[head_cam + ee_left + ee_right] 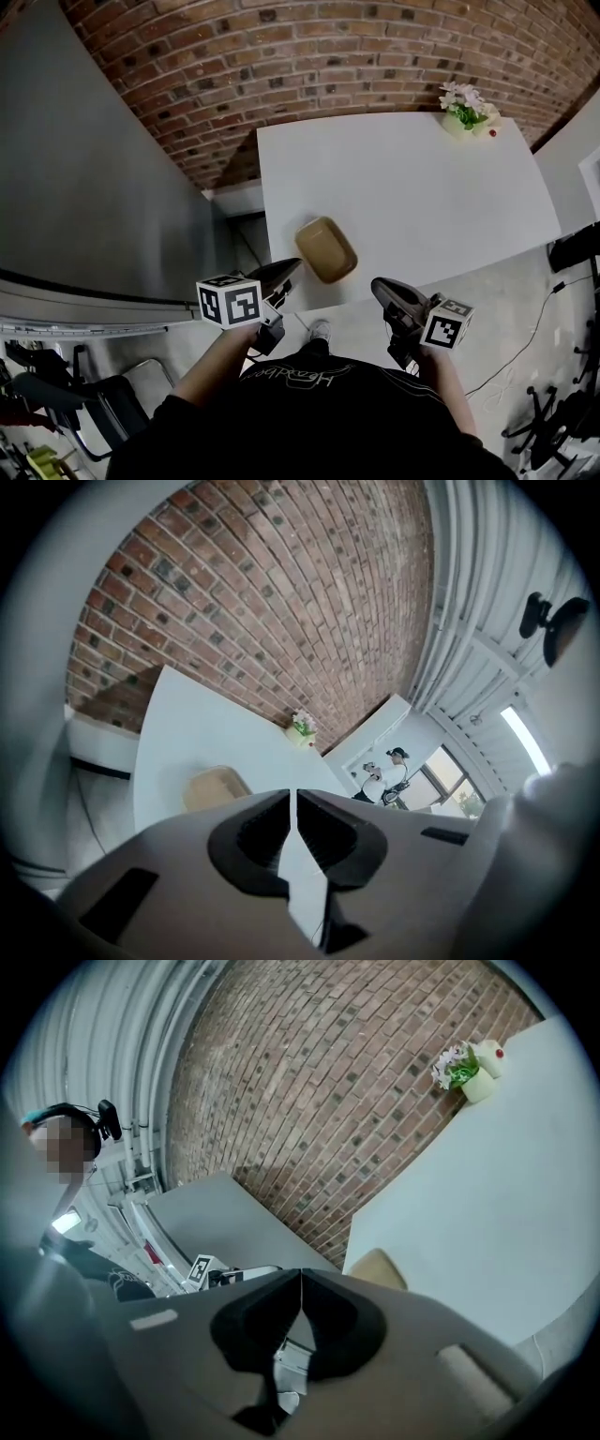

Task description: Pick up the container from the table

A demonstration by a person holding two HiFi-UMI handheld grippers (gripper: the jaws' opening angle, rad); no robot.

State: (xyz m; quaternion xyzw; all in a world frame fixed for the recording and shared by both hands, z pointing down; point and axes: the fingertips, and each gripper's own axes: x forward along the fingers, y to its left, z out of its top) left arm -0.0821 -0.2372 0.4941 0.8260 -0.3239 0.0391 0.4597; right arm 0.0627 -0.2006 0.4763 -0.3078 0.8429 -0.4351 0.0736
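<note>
A shallow tan container (325,249) lies near the front edge of the white table (412,187). It also shows as a tan container (214,785) low in the left gripper view, and as a tan corner (377,1267) in the right gripper view. My left gripper (292,265) is shut and empty, its tips just short of the container's near left corner. My right gripper (377,284) is also shut and empty, hanging off the table's front edge to the container's right. In their own views the left gripper (292,799) and right gripper (300,1279) have jaws pressed together.
A small flower pot (466,111) stands at the table's far right corner, against the brick wall (309,56). A grey panel (84,187) runs along the left. Chairs (112,412) and a floor cable (525,347) lie around me. A person (389,775) stands far behind the table.
</note>
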